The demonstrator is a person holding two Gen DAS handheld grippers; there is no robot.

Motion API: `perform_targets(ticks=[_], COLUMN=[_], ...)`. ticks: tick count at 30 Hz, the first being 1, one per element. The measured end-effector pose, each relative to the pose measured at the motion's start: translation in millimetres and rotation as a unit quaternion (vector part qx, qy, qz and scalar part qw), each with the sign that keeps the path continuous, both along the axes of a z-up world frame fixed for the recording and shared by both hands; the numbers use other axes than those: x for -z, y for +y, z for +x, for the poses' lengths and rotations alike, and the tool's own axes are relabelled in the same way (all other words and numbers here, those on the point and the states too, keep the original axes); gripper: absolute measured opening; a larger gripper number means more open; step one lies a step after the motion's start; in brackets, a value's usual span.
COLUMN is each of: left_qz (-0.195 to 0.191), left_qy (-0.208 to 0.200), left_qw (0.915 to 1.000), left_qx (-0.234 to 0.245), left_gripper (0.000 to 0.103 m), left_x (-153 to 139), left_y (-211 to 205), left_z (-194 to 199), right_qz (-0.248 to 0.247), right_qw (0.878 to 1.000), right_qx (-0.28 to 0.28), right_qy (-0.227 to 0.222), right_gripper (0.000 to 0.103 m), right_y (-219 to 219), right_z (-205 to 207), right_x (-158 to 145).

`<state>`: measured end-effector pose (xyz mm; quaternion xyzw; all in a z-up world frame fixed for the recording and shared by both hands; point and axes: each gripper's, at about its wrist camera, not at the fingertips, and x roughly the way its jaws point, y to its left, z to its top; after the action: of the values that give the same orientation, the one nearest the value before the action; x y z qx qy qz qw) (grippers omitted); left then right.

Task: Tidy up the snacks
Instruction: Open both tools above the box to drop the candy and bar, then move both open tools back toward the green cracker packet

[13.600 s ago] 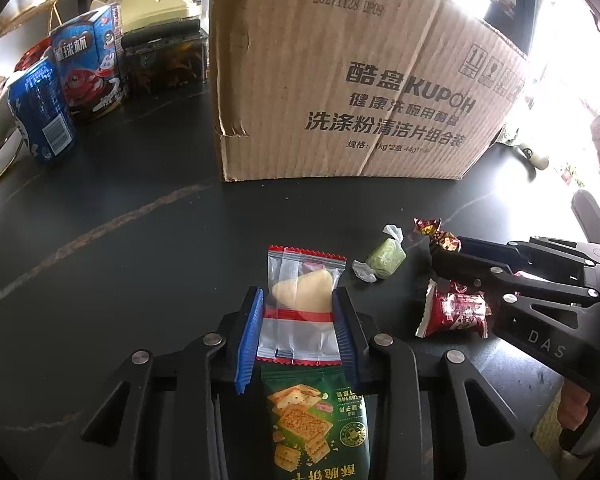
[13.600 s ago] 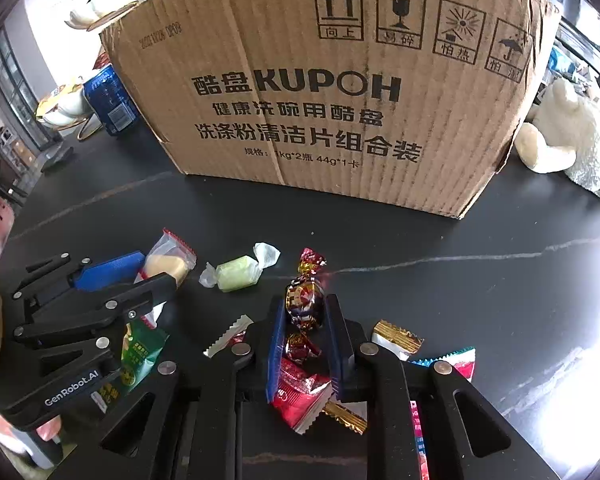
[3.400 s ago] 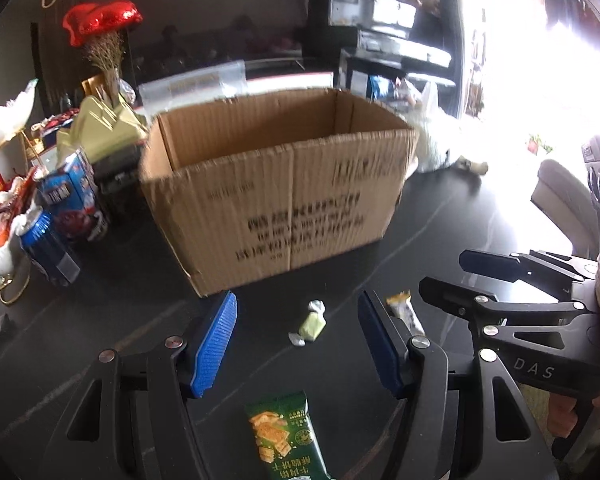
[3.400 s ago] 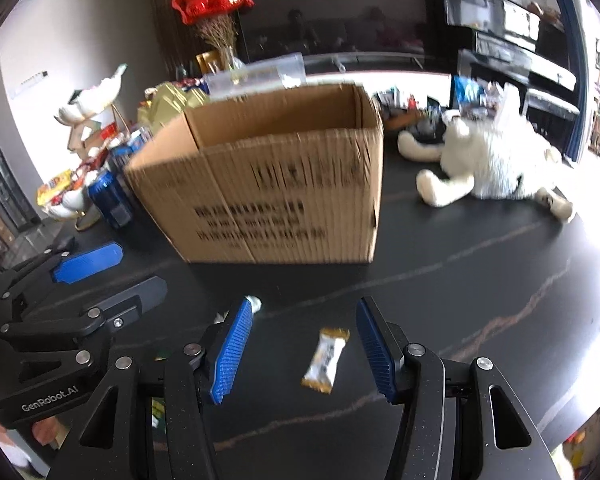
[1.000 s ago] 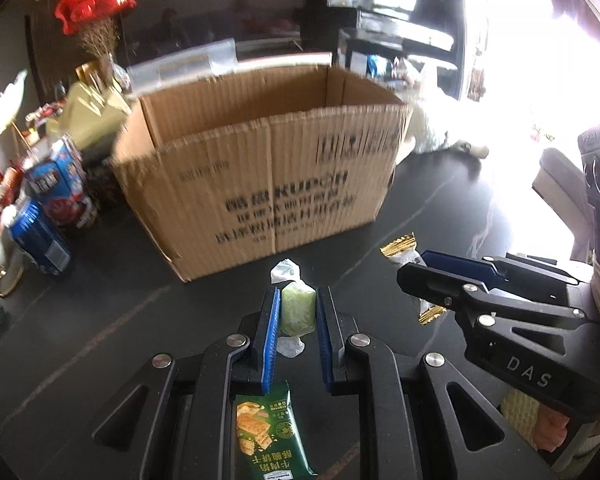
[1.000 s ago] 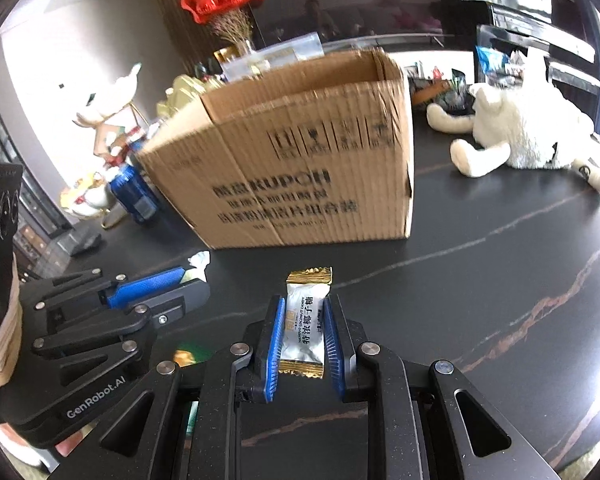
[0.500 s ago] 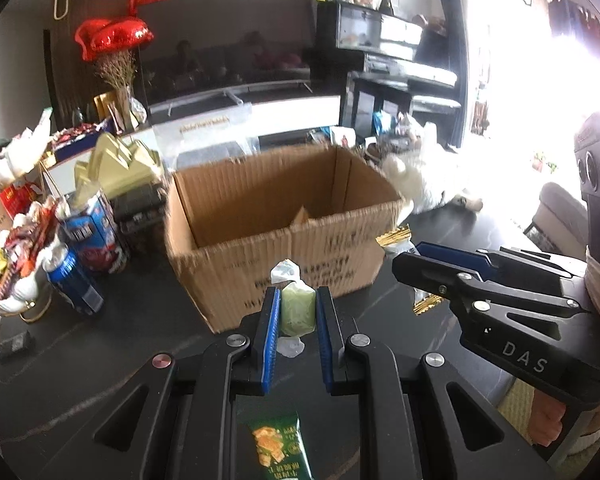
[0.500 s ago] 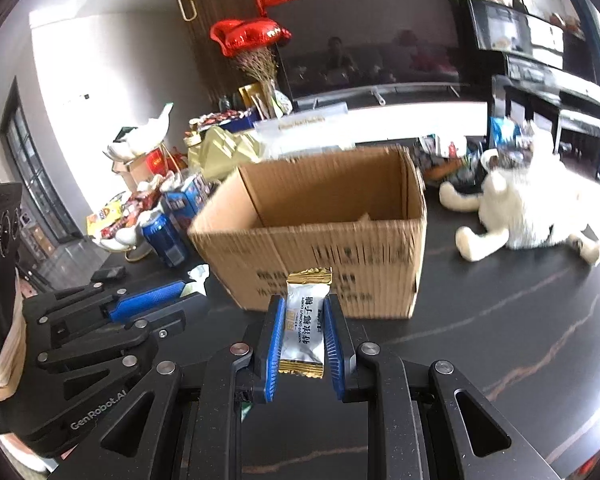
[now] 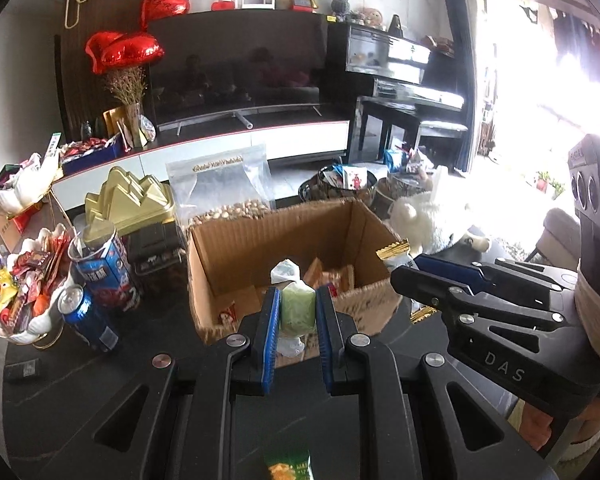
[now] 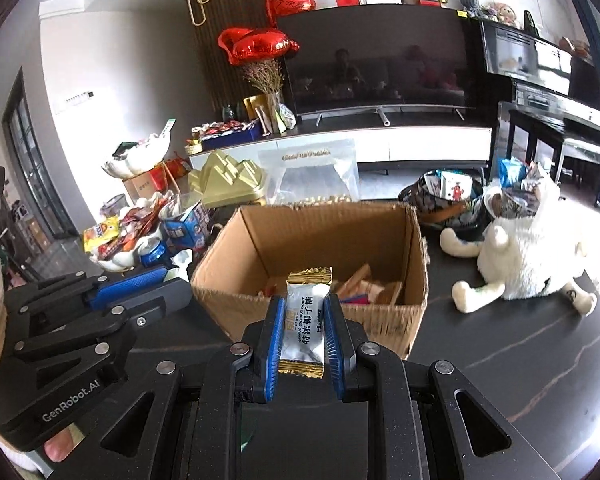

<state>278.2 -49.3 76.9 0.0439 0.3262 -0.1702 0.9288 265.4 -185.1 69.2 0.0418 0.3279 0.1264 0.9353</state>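
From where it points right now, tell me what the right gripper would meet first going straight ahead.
Probably the cardboard box: the right gripper, shut on a white candy, points down toward its near wall or open top. Depth is hard to judge.

A home living room, large television (image 10: 380, 68) on a low white stand (image 10: 380, 144), black piano (image 9: 404, 68) with bench, red heart balloons (image 10: 256, 46), plush toy (image 10: 528, 256) and snack-filled bowls (image 9: 20, 304) on a dark table (image 10: 520, 360).

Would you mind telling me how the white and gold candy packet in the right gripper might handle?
The white and gold candy packet looks light. Its glossy film probably slips easily. The crimped ends seem floppy, so the right gripper sensibly clamps its middle.
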Motion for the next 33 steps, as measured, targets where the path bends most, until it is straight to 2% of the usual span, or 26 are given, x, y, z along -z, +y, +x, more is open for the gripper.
perform_targets(ticks=[10,19,21,26,33], left_qz=[-0.018,-0.008,-0.003,0.011,0.015], left_qy=[0.018,0.046,0.047,0.04,0.035], left_qw=[0.9997,0.9989,0.9988,0.9986,0.9982], left_qx=[-0.006,-0.005,-0.014,-0.033,-0.046], left_gripper=[0.019,0.019,0.031,0.037,0.046], left_x=[-7,4,7,13,12], left_y=[1,-8,-9,-4,5], left_z=[42,85,91,84,51], right_qz=[-0.015,-0.019,-0.018,-0.022,-0.02], right_qw=[1.0,0.999,0.999,0.999,0.999], right_qx=[0.009,0.018,0.021,0.03,0.019], right_qy=[0.0,0.019,0.024,0.031,0.027], right_gripper=[0.022,0.022,0.022,0.035,0.036], right_y=[0,-5,-6,-8,-3], right_z=[36,73,81,84,53], right_x=[-12,-3,1,9,12])
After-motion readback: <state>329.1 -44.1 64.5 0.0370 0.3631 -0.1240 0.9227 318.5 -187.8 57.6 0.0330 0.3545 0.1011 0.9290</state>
